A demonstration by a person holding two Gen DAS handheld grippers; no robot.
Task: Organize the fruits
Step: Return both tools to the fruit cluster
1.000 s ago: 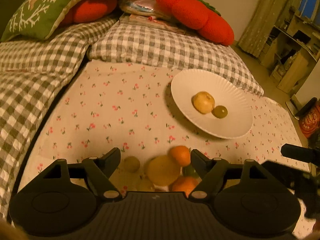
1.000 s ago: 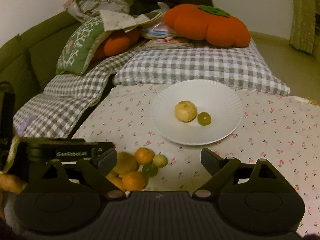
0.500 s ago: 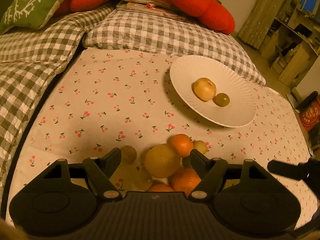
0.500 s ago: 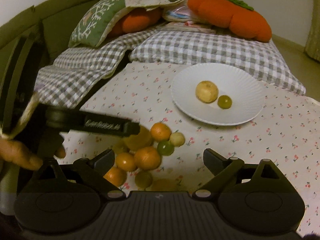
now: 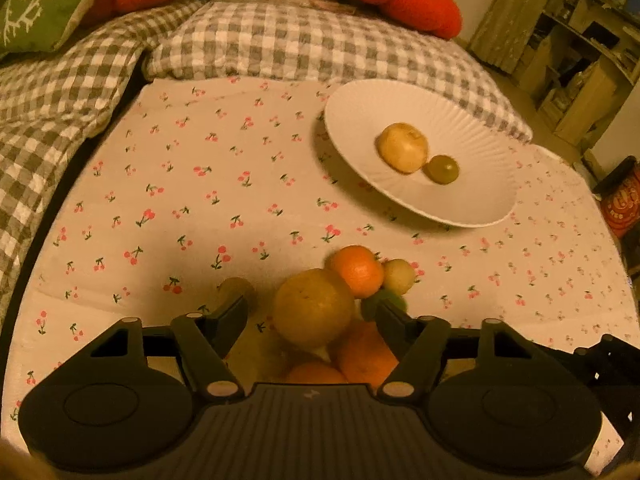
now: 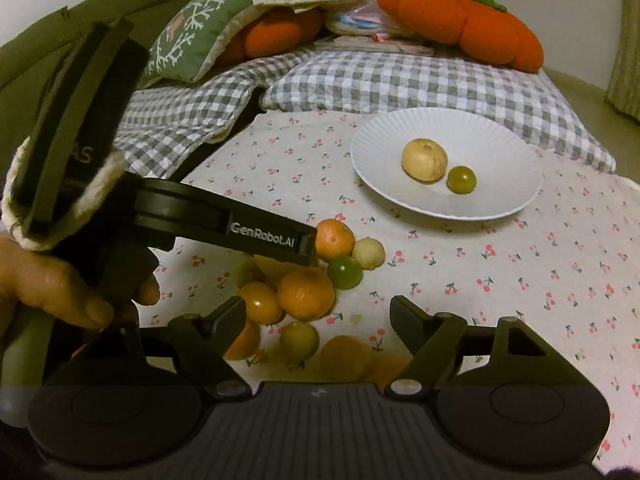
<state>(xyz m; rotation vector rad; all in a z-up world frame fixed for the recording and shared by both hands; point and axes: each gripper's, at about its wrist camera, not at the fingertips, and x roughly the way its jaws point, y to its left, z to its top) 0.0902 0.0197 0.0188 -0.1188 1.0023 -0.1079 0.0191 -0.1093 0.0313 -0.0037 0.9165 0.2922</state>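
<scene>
A white ribbed plate point(image 5: 472, 128) point(image 6: 496, 136) holds a pale yellow fruit point(image 5: 402, 147) point(image 6: 424, 159) and a small green one point(image 5: 441, 169) point(image 6: 461, 179). A pile of oranges and small fruits lies on the cherry-print cloth. My left gripper point(image 5: 310, 306) is open, its fingers either side of a large yellow fruit point(image 5: 313, 307), with an orange point(image 5: 357, 265) just beyond. My right gripper point(image 6: 318, 312) is open and empty, above the near fruits; an orange point(image 6: 306, 293) and a green fruit point(image 6: 345, 272) lie ahead. The left gripper's body point(image 6: 224, 228) shows in the right wrist view.
Grey checked cushions point(image 6: 400, 76) border the cloth at the back and left. Orange plush pillows point(image 6: 460, 24) and a green cushion point(image 6: 196, 28) lie beyond. Wooden shelves point(image 5: 580, 64) stand at the far right.
Both grippers have moved forward and lower over the fruit pile. The large yellow fruit now sits between my left fingers. Both stay open.
</scene>
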